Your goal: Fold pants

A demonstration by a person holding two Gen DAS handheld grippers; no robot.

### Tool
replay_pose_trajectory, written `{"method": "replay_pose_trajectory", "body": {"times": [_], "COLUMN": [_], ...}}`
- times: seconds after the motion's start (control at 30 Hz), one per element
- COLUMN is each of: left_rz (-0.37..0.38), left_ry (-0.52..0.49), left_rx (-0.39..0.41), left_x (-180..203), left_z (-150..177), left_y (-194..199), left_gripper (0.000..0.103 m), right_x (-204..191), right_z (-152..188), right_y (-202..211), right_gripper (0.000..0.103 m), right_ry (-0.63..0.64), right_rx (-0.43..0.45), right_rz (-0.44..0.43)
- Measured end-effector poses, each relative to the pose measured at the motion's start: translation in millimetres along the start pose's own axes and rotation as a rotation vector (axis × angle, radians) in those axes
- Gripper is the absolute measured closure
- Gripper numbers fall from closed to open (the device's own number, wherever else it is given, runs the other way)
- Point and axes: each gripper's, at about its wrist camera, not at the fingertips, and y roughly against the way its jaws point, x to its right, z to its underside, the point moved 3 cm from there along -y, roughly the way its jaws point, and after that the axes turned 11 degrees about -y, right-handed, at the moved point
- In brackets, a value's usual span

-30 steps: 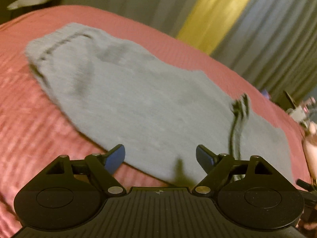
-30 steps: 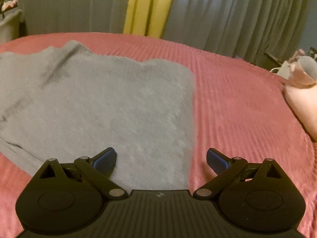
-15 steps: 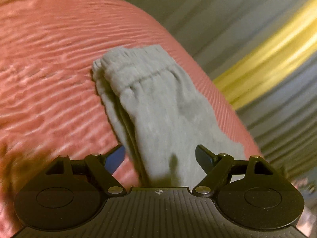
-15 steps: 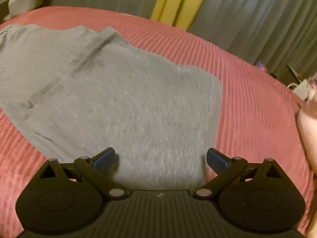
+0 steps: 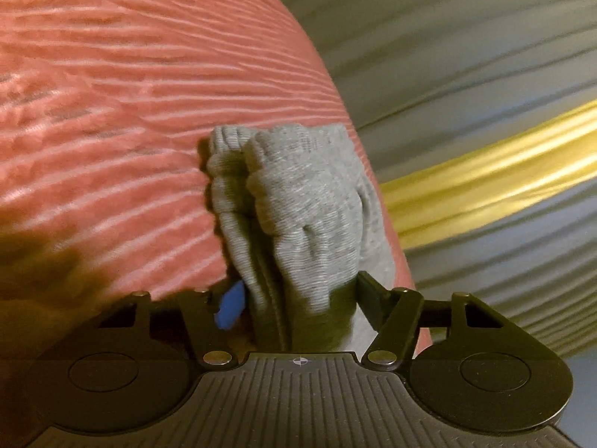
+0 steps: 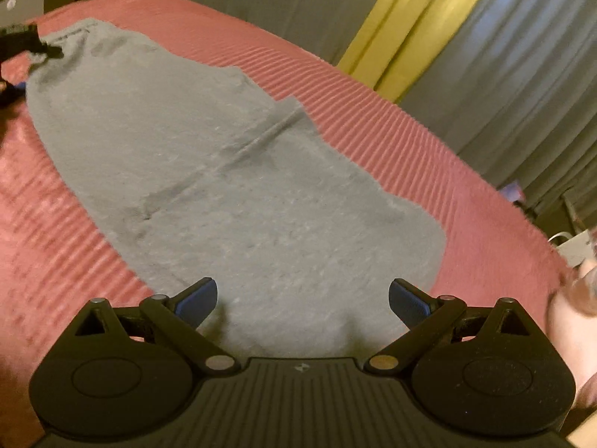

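Grey pants [image 6: 231,186] spread flat on the pink ribbed bedspread [image 6: 429,156], cuffed leg ends toward its far left. Left gripper [image 5: 298,298] rolled sideways and tilted down at the pants' bunched cuff end [image 5: 298,186], jaws closing around it, blue pad [image 5: 231,304] just beside the cloth, firm contact not yet clear. Right gripper [image 6: 303,296] pitched steeply down above the pants' near wide end, jaws spread wide, nothing clasped. Grey and yellow curtains [image 6: 410,30] beyond the bedspread.
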Motion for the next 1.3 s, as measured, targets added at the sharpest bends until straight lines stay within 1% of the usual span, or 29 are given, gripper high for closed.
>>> {"method": "replay_pose_trajectory", "body": {"times": [0.07, 0.17, 0.2, 0.3, 0.4, 0.47, 0.5, 0.53, 0.57, 0.6, 0.63, 0.7, 0.77, 0.87, 0.9, 0.93, 0.97, 1.0, 1.03, 1.13, 1.17, 1.23, 1.3], "left_rz": [0.011, 0.014, 0.006, -0.020, 0.000, 0.024, 0.029, 0.029, 0.030, 0.032, 0.033, 0.033, 0.020, -0.031, -0.057, -0.081, -0.102, -0.108, -0.105, -0.107, -0.099, -0.079, -0.039], "left_ry": [0.011, 0.064, 0.067, 0.027, 0.084, 0.124, 0.132, 0.135, 0.127, 0.112, 0.089, 0.047, 0.055, 0.072, 0.069, 0.068, 0.058, 0.026, -0.026, -0.187, -0.221, -0.290, -0.380], "left_rx": [0.009, 0.030, 0.034, 0.014, 0.013, 0.019, 0.022, 0.027, 0.036, 0.047, 0.060, 0.082, 0.083, 0.062, 0.051, 0.046, 0.051, 0.067, 0.085, 0.129, 0.137, 0.158, 0.181], "left_x": [-2.9, -9.6, -10.8, -5.8, -8.2, -10.7, -11.2, -11.9, -13.3, -14.5, -15.0, -13.9, -16.0, -11.6, -7.9, -4.1, 1.8, 10.3, 21.0, 58.3, 69.6, 96.0, 129.7], "left_z": [-1.1, -5.5, -6.9, -13.6, -20.1, -22.4, -23.1, -22.4, -20.5, -19.0, -17.2, -12.6, -12.2, -16.3, -18.8, -21.4, -23.1, -24.4, -25.4, -26.7, -26.7, -25.8, -21.6], "left_y": [2.5, 1.7, -0.6, -14.2, -24.1, -27.2, -27.7, -27.4, -25.2, -23.7, -22.3, -20.8, -22.5, -29.5, -31.5, -33.5, -31.6, -27.5, -22.5, -7.1, -2.0, 9.9, 21.7], "left_gripper": [0.035, 0.035, 0.035, 0.033, 0.033, 0.034, 0.039, 0.049, 0.055, 0.064, 0.068, 0.071, 0.071, 0.065, 0.064, 0.067, 0.069, 0.074, 0.078, 0.081, 0.081, 0.082, 0.082], "right_x": [2.2, 9.8, 13.8, 26.8, 33.9, 34.7, 34.1, 33.2, 32.2, 31.1, 31.0, 31.9, 34.6, 39.6, 41.7, 44.6, 47.1, 50.5, 54.8, 66.9, 71.5, 81.8, 95.6], "right_z": [5.4, 8.3, 8.6, 7.9, 8.2, 8.7, 9.2, 9.8, 9.0, 9.0, 8.0, 6.1, 3.5, 2.2, 2.2, 2.5, 2.7, 3.0, 3.3, 3.4, 3.1, 2.6, 3.9], "right_y": [-1.1, -9.1, -10.9, -15.3, -15.3, -14.4, -13.6, -12.9, -13.6, -12.8, -12.4, -9.5, -6.7, -4.3, -3.7, -2.8, -2.0, -0.4, 1.7, 10.3, 13.2, 18.7, 23.8], "right_gripper": [0.004, 0.004, 0.004, 0.004, 0.004, 0.004, 0.004, 0.004, 0.004, 0.004, 0.004, 0.004, 0.004, 0.004, 0.004, 0.004, 0.004, 0.004, 0.004, 0.004, 0.004, 0.004, 0.004], "right_ry": [-0.021, -0.056, -0.075, -0.155, -0.213, -0.216, -0.206, -0.196, -0.183, -0.174, -0.170, -0.176, -0.194, -0.220, -0.228, -0.236, -0.247, -0.267, -0.286, -0.339, -0.357, -0.404, -0.483], "right_rx": [-0.020, -0.055, -0.062, -0.082, -0.092, -0.092, -0.090, -0.085, -0.082, -0.079, -0.075, -0.066, -0.060, -0.048, -0.048, -0.048, -0.051, -0.054, -0.052, -0.028, -0.016, 0.001, 0.005], "right_rz": [-0.001, 0.056, 0.076, 0.107, 0.106, 0.106, 0.106, 0.107, 0.107, 0.106, 0.104, 0.097, 0.089, 0.091, 0.097, 0.101, 0.102, 0.103, 0.099, 0.091, 0.093, 0.096, 0.096]}}
